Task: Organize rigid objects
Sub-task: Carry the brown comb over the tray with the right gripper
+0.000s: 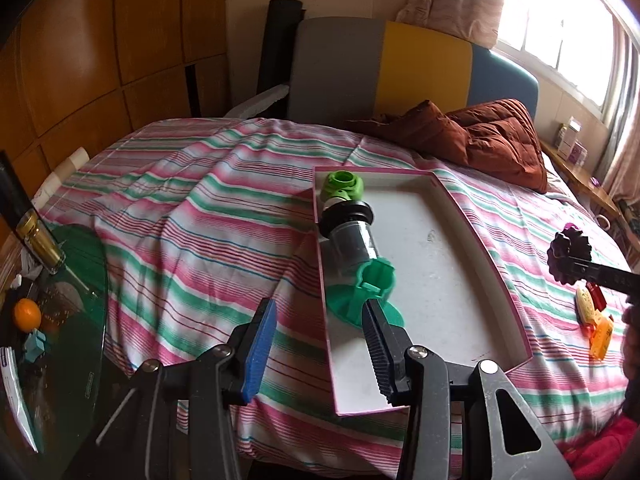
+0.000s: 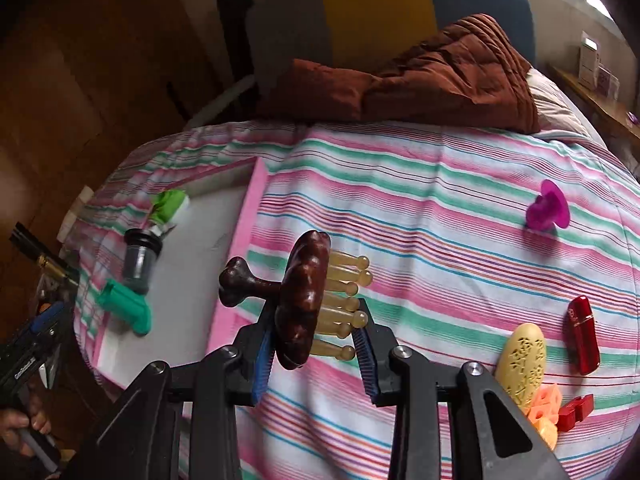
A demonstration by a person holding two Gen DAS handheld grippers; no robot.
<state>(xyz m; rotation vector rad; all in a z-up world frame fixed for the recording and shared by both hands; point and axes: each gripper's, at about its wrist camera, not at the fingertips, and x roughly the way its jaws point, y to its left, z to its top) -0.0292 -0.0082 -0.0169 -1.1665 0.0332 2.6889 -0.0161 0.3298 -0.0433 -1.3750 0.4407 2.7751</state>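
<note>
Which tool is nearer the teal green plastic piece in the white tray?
Left. The left tool sits right beside the teal green plastic piece; the right tool is over the bedsheet.

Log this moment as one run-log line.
right gripper: shut on wooden massage comb | left gripper: open, empty | tray: three items | bed: purple piece loose

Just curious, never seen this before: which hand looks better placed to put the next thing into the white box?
Probably right: its gripper already holds the dark brown wooden massager; the left gripper is empty.
</note>
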